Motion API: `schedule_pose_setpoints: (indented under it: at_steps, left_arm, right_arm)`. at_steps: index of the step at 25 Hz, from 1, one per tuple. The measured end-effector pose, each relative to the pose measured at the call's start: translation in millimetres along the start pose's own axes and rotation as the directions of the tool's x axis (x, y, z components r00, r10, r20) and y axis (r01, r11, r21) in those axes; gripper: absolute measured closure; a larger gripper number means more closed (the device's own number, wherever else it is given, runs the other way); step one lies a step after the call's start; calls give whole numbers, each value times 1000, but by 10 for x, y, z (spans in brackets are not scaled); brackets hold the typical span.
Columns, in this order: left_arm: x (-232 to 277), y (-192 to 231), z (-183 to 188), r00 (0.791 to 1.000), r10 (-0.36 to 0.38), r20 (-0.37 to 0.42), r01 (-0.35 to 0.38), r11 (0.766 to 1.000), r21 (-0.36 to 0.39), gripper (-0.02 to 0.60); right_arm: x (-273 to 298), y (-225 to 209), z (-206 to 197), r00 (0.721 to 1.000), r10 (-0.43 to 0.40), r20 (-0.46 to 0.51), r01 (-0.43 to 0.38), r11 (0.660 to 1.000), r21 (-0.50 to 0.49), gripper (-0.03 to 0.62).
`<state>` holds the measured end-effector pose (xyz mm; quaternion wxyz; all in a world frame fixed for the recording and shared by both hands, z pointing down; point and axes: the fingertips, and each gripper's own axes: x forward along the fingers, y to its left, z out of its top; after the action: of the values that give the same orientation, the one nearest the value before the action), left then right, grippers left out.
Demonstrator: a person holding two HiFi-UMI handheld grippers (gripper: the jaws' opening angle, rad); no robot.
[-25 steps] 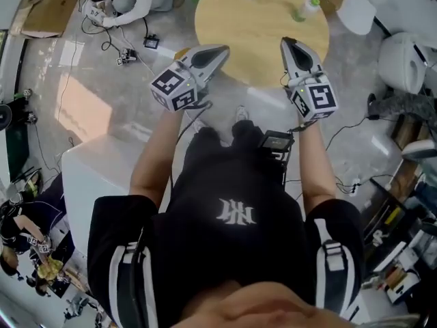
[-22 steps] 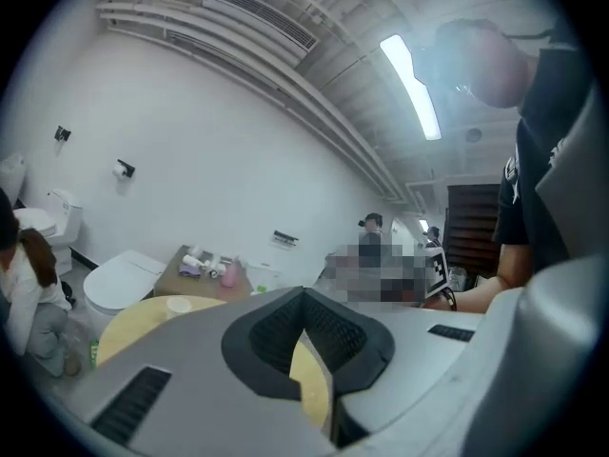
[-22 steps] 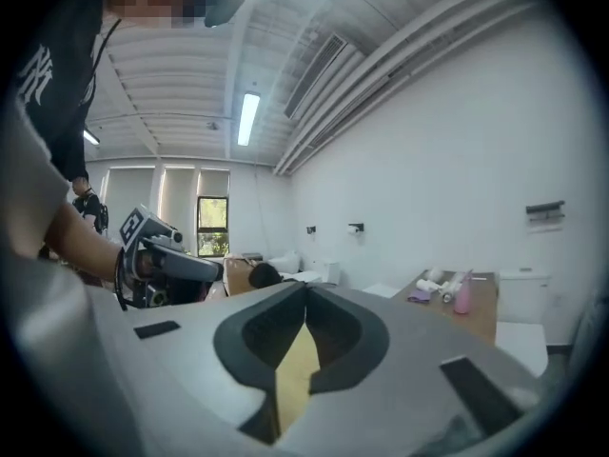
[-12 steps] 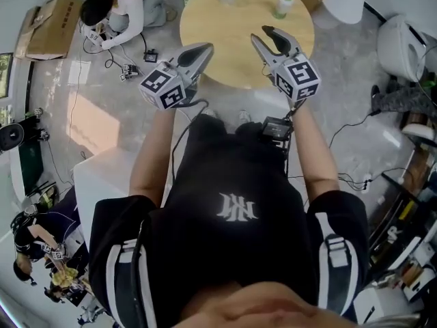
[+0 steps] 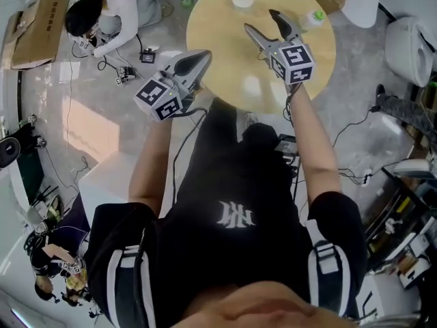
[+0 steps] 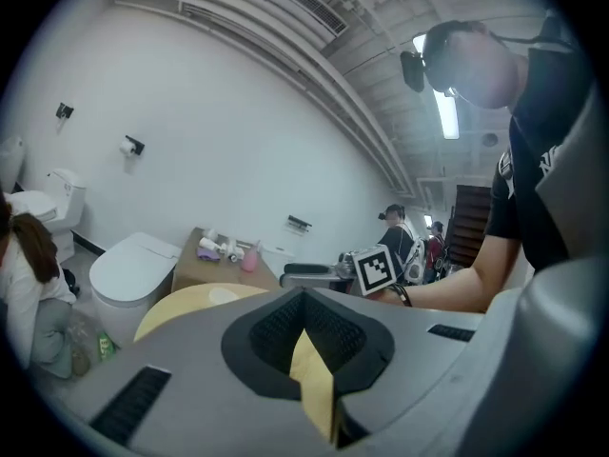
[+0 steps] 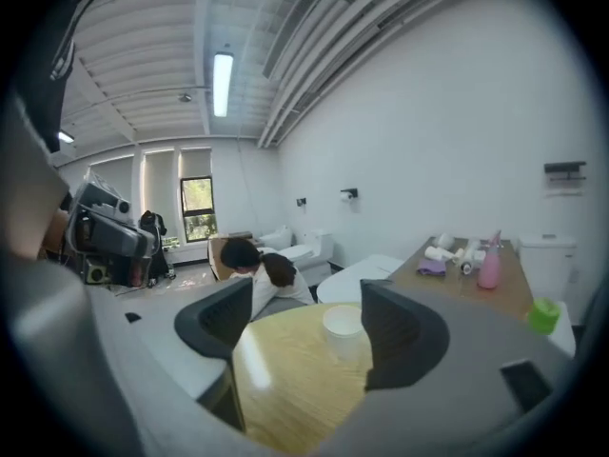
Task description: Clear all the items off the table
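Note:
A round wooden table [image 5: 225, 53] holds a white cup [image 5: 242, 0] at its far side and a green-capped bottle [image 5: 314, 18] at its right rim. My right gripper [image 5: 265, 24] hangs over the table, and its jaws have just been opening with nothing between them. In the right gripper view the cup [image 7: 343, 320] stands some way ahead of the right gripper [image 7: 309, 327], in line with the gap, and the bottle's cap [image 7: 544, 314] shows at far right. My left gripper [image 5: 203, 57] is shut and empty at the table's near-left edge, as the left gripper view [image 6: 309, 346] confirms.
A person [image 5: 102, 16] sits on the floor left of the table, among cables and flat cardboard [image 5: 41, 19]. White toilets [image 5: 410, 46] stand to the right. Beyond the table, a cardboard box [image 7: 466, 265] carries small bottles and rolls.
Both grippers have moved forward towards the table. The right one went from shut to wide open and now hangs over the tabletop. The left stays shut.

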<state>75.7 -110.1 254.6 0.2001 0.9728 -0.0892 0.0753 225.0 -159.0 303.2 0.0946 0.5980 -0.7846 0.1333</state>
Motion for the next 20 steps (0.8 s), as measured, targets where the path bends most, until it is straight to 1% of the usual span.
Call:
schedule_pose_setpoints:
  at_steps: [2,5,7,8,9,13,17,19,20]
  left_arm:
    - [55,202,-113,999,-10,-41,9,1000,-24,569]
    - [70,475,-280,996,-25,-82,20,998,-63,569]
    - [-45,660,-367,994,-31,-104,23,997,-78,569]
    - [-113,737,-404,993,-32,-112,23,996,-85,569]
    - [-153,800,-432,993,-33,-117,22,996,-91,569]
    - [-11,982,-464,992,-34,-124,22,995,-98,569]
    - [-11,1058,-539,992,-32,-123,20,995,-100,569]
    - [108,1096,-525,992,-27,-127,13,995,-103,569]
    - [187,1113,-504,991,-24,-129,10,994,-106,569]
  right_arm:
    - [315,-184,-243,998,-32,-54,33,999,33,175]
    - [751,-309,-534,993,-47,-110,50,998,33,175]
    - [1017,-236,-681,989,-49,-138,54,998,39,174]
    - [1112,-183,-748,988,-52,-147,60,997,48,132]
    - [1181,-158,-810,987,-56,-151,65,996,56,109]
    - [1346,-319,-998,985,-63,-161,74,995,66,109]
    - [1405,-342,-1155,982,-68,-175,79,995,56,128]
    - [1444,-475,-1166,980,-61,-187,70,997,44,141]
    - [1465,-562,-1148,980,-57,-190,65,997,38,204]
